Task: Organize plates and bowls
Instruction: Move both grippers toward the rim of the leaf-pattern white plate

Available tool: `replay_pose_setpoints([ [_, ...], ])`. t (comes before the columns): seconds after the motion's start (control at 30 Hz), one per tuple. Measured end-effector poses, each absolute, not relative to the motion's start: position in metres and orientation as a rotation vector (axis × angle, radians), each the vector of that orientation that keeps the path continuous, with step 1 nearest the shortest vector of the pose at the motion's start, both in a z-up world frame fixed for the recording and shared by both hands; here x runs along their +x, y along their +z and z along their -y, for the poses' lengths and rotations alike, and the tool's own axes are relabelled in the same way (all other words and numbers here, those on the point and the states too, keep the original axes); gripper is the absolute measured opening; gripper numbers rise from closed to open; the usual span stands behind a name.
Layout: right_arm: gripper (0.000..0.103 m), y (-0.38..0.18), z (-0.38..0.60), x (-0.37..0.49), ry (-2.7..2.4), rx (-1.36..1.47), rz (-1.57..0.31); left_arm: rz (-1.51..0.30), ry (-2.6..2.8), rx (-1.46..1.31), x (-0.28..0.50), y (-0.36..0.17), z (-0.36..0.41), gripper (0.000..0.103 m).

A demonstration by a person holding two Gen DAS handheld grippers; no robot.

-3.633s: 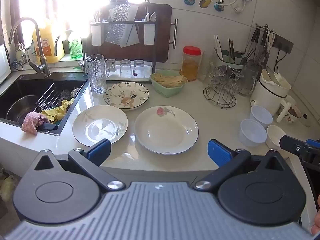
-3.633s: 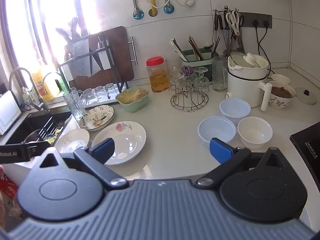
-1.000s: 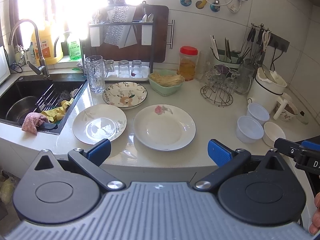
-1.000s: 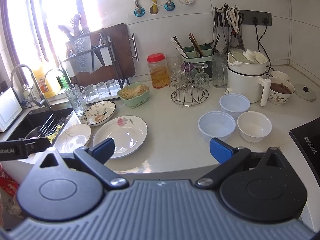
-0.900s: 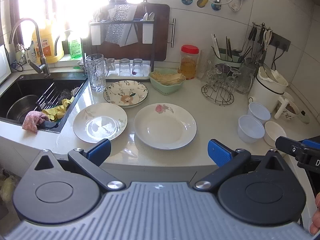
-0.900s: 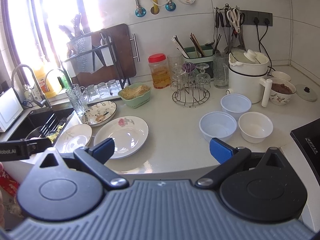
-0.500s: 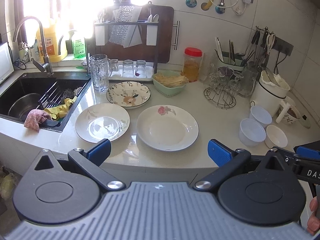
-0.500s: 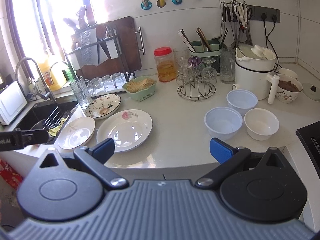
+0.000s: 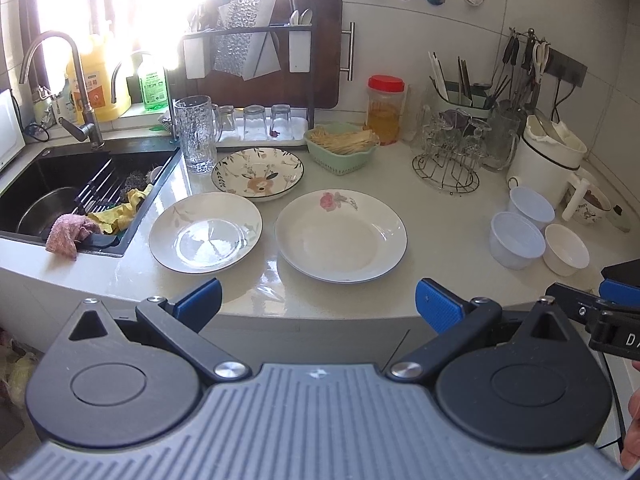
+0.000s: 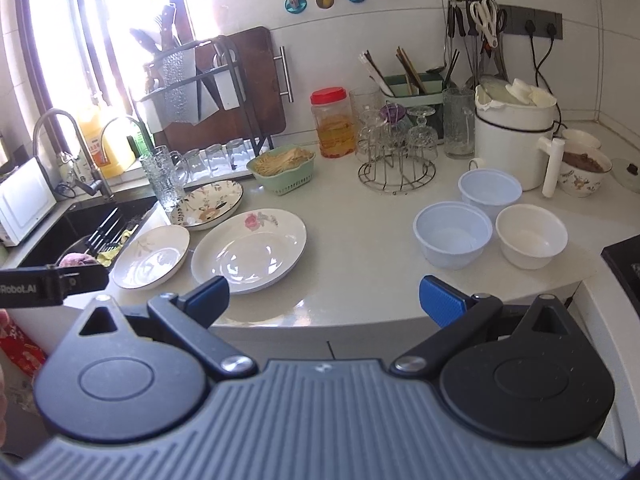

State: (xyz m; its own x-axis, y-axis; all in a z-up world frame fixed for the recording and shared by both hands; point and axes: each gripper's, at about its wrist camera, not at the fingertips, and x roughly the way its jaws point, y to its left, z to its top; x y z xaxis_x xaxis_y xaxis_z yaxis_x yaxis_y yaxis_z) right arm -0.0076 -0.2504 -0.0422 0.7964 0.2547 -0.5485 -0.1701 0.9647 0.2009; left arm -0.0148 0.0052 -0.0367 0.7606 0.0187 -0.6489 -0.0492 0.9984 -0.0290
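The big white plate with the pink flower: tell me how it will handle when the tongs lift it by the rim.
The big white plate with the pink flower looks glazed and glossy, so probably slippery between the pads. It seems to be ceramic, likely stiff, fairly heavy and breakable. Its wide, shallow shape would probably tilt when held by one edge.

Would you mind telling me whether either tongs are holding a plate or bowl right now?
Nothing is held: the left tongs and right tongs are both open and empty, short of the counter's edge.

White plate (image 9: 341, 236) with a pink rose; cream plate (image 9: 257, 174) with brown flower, dark leaves; pale-blue bowl (image 10: 452, 234); red-lidded jar (image 9: 385, 109).
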Motion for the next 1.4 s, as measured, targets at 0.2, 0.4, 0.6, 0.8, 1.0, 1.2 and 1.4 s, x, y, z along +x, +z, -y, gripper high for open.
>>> replay_pose_setpoints([
  [0.2, 0.103, -0.045, 0.244, -0.011, 0.252, 0.156, -0.613, -0.724, 0.032, -0.039, -0.009, -0.031, -0.009, 0.103],
  [0.4, 0.103, -0.046, 0.231, -0.008, 0.211, 0.181, -0.624, -0.751, -0.002, -0.042, 0.008, -0.029, -0.024, 0.103],
  [0.6, 0.103, -0.045, 0.203, -0.001, 0.204, 0.198, -0.622, -0.771, -0.030, -0.011, 0.029, -0.023, -0.048, 0.103],
  [0.8, 0.103, -0.045, 0.169, 0.004, 0.196, 0.215, -0.629, -0.795, -0.058, 0.007, 0.050, -0.026, -0.081, 0.103],
  [1.0, 0.103, -0.047, 0.133, 0.011, 0.206, 0.198, -0.644, -0.785, -0.066, 0.052, 0.069, -0.026, -0.110, 0.103],
  [1.2, 0.101, -0.053, 0.108, 0.020, 0.200, 0.198, -0.671, -0.804, -0.073, 0.032, 0.088, -0.035, -0.139, 0.103],
  [1.4, 0.080, -0.059, 0.085, 0.029, 0.204, 0.162, -0.689, -0.804, -0.080, 0.032, 0.105, -0.047, -0.160, 0.103],
])
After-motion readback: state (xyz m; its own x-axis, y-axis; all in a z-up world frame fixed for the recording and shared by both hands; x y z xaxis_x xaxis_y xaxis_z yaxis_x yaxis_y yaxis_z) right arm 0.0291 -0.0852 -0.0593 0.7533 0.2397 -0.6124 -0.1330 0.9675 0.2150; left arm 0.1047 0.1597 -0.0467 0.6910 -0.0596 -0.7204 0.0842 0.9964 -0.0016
